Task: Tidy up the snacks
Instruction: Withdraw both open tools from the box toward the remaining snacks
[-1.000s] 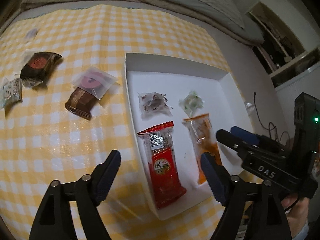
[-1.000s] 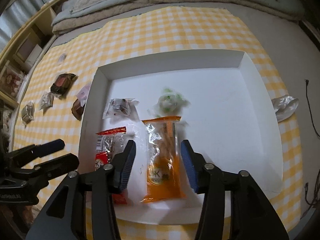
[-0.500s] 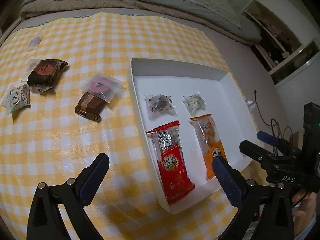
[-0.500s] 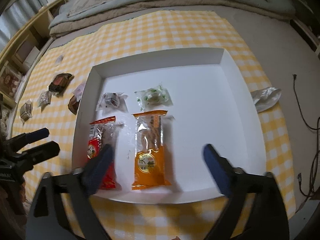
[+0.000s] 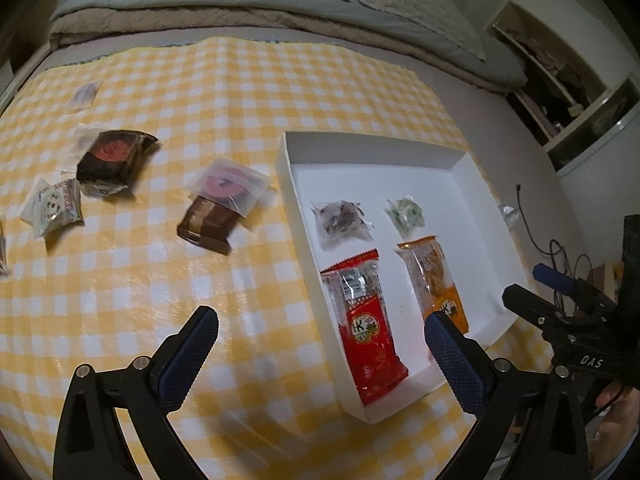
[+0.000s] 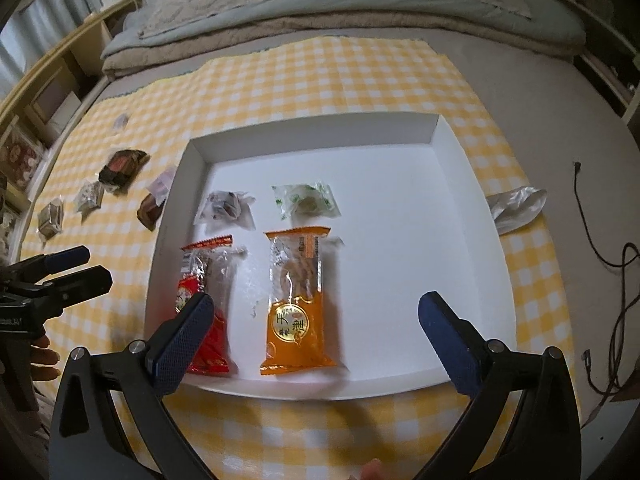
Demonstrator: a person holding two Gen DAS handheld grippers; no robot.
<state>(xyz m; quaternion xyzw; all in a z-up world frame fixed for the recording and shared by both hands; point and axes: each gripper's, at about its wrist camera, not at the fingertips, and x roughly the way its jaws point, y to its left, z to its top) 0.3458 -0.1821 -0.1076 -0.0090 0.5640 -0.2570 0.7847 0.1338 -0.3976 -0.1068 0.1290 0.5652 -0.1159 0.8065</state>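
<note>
- The white box (image 6: 472, 216) holds a red packet (image 6: 208, 280), an orange packet (image 6: 298, 300) and two small wrapped sweets (image 6: 226, 210) behind them.
- The left gripper (image 5: 320, 344) and right gripper (image 6: 316, 326) have just spread their jaws wide, holding nothing.

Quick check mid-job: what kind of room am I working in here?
Most likely a bedroom at home: folded grey and beige bedding lies just beyond the yellow checked cloth, with a wooden shelf unit alongside.

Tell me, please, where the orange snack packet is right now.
In the right wrist view the orange snack packet lies flat inside the white tray, right of the red packet, below the green-wrapped candy.
</note>
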